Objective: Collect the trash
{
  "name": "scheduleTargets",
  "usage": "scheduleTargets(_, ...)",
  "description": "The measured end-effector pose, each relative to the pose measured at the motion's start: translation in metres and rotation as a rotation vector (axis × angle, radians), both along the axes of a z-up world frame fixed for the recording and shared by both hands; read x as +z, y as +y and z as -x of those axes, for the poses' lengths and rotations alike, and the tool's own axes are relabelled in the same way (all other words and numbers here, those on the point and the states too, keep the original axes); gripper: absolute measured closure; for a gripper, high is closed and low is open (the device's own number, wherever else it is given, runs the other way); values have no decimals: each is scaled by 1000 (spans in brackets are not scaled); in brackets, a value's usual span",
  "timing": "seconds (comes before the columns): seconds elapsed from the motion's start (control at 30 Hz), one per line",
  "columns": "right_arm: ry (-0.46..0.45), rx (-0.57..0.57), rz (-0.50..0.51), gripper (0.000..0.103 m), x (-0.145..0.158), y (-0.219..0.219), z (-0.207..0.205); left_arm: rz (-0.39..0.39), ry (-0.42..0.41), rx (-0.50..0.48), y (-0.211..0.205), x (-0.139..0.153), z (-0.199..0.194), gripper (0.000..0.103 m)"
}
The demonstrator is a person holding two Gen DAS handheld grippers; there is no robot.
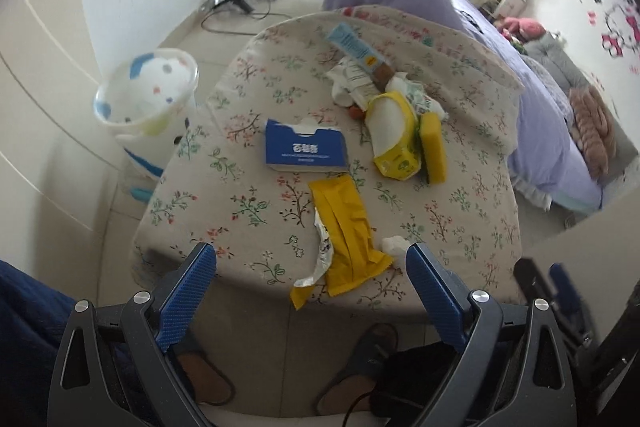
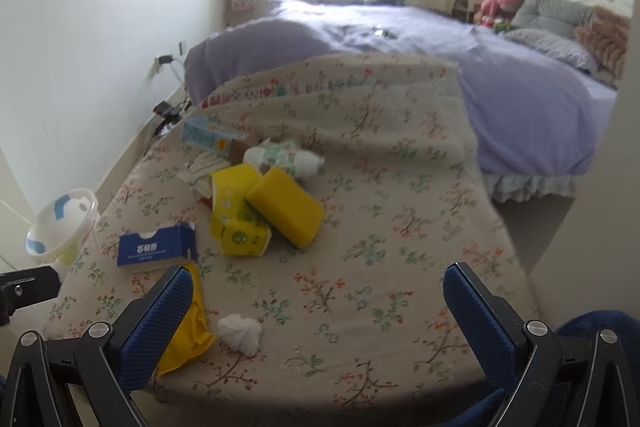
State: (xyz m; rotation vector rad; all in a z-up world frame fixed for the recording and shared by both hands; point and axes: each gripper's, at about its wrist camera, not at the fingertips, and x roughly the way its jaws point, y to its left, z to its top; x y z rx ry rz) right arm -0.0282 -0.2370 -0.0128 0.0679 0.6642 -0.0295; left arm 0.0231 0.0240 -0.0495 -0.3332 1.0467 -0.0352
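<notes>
Both grippers, left point(image 1: 311, 259) and right point(image 2: 318, 279), hang wide and empty at the floral table's point(image 2: 400, 227) near edge, the yellow wrapper point(image 1: 346, 231) and tissue wad point(image 2: 240, 333) closest, the white bin point(image 1: 148, 95) waiting off the table's left side.

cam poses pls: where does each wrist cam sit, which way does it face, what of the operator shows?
Left wrist: on the left gripper, above the table's near edge, angled down at the yellow wrapper, with the bin left; both slippered feet show.
Right wrist: on the right gripper, lower, facing across the table toward the bed; only its open fingers show.
Shared: blue box, sponge, tissue wad.
</notes>
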Motion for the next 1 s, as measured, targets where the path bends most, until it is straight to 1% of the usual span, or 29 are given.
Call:
scheduleTargets(0.03, 35, 15, -26, 0, -9, -1, -7, 19, 18, 1, 1, -6, -4, 7)
scheduleTargets(0.1, 91, 18, -62, 0, -26, -5, -19, 84, 68, 0, 0, -22, -16, 8)
scheduleTargets(0.17, 132, 32, -99, 0, -44, -5, -30, 126, 102, 1, -3, -37, -27, 12)
scheduleTargets(0.2, 140, 46, -131, 0, -53, -2, -36, 138, 121, -3, -7, -46, -33, 16)
scheduleTargets(0.23, 163, 57, -142, 0, -62, -1, -40, 156, 137, -10, -10, -52, -37, 23)
scheduleTargets(0.27, 171, 71, -156, 0, -69, 1, -43, 176, 151, -16, -13, -58, -42, 26)
scheduleTargets(0.3, 200, 87, -161, 0, -77, 1, -46, 189, 166, -22, -17, -64, -46, 30)
scheduleTargets(0.33, 217, 104, -184, 1, -84, 2, -49, 196, 179, -29, -22, -71, -50, 31)
scheduleTargets(0.37, 250, 110, -180, 2, -91, 0, -50, 199, 187, -39, -27, -76, -55, 31)
scheduleTargets(0.4, 263, 117, -191, 3, -97, -1, -50, 202, 193, -51, -34, -81, -59, 33)
scheduleTargets(0.43, 292, 113, -168, 3, -102, -3, -50, 199, 190, -59, -39, -85, -63, 34)
scheduleTargets(0.5, 327, 116, -148, 6, -109, -4, -51, 153, 188, -74, -51, -93, -71, 34)
scheduleTargets(0.57, 347, 129, -141, 7, -115, -3, -52, 118, 215, -76, -59, -103, -77, 42)
scheduleTargets(0.6, 355, 136, -131, 7, -118, -2, -53, 91, 185, -72, -62, -101, -77, 46)
scheduleTargets(0.63, 363, 143, -122, 8, -120, -1, -53, 69, 173, -84, -65, -101, -77, 62)
scheduleTargets(0.67, 365, 154, -116, 8, -122, 2, -53, 70, 186, -100, -67, -104, -79, 72)
scheduleTargets(0.7, 363, 165, -113, 8, -124, 4, -54, 85, 197, -106, -66, -108, -80, 78)
scheduleTargets(0.73, 361, 174, -112, 8, -127, 6, -55, 106, 184, -97, -63, -109, -79, 81)
scheduleTargets(0.83, 372, 194, -110, 11, -133, 10, -58, 146, 179, -89, -55, -110, -78, 84)
scheduleTargets(0.93, 380, 205, -135, 15, -138, 13, -62, 180, 162, -87, -45, -100, -71, 91)
scheduleTargets(1.0, 382, 210, -137, 17, -140, 15, -64, 207, 146, -85, -36, -91, -66, 92)
